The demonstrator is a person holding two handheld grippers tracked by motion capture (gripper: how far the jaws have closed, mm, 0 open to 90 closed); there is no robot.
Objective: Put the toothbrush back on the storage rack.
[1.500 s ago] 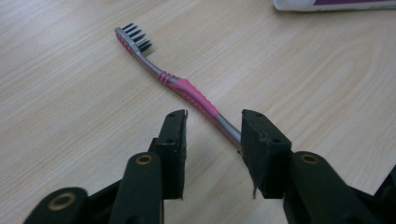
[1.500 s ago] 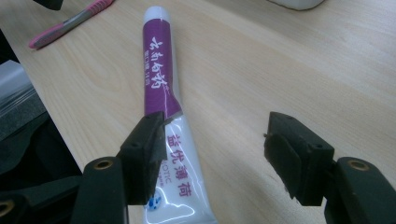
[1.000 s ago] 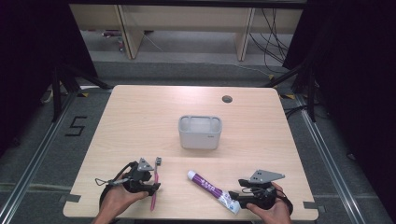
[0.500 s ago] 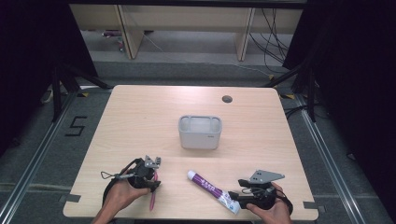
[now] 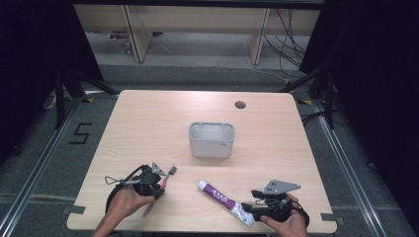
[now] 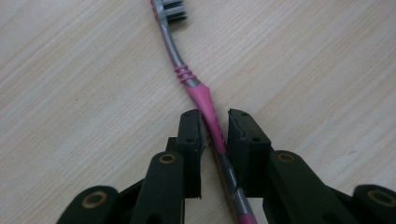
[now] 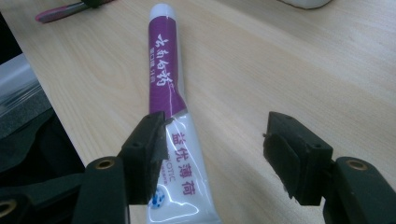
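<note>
A pink and grey toothbrush (image 5: 170, 173) lies on the wooden table (image 5: 148, 123) near its front left. In the left gripper view its handle (image 6: 187, 77) runs between the jaws of my left gripper (image 6: 215, 121), with thin gaps still showing at the pads. Those jaws have just been closing around it. From above, the left gripper (image 5: 159, 187) sits over the handle. A purple and white toothpaste tube (image 5: 222, 199) lies at the front right. My right gripper (image 5: 248, 210) is open at its crimped end. The tube (image 7: 163, 70) passes under the left jaw of the right gripper (image 7: 217, 123).
A grey open-top holder (image 5: 211, 139) stands at the table's middle. A round cable hole (image 5: 240, 104) sits near the far edge. The front edge is close behind both hands. Dark floor and shelving surround the table.
The left gripper has shifted right onto the toothbrush handle, and the brush now lies more slanted. The right hand and the tube have kept still.
</note>
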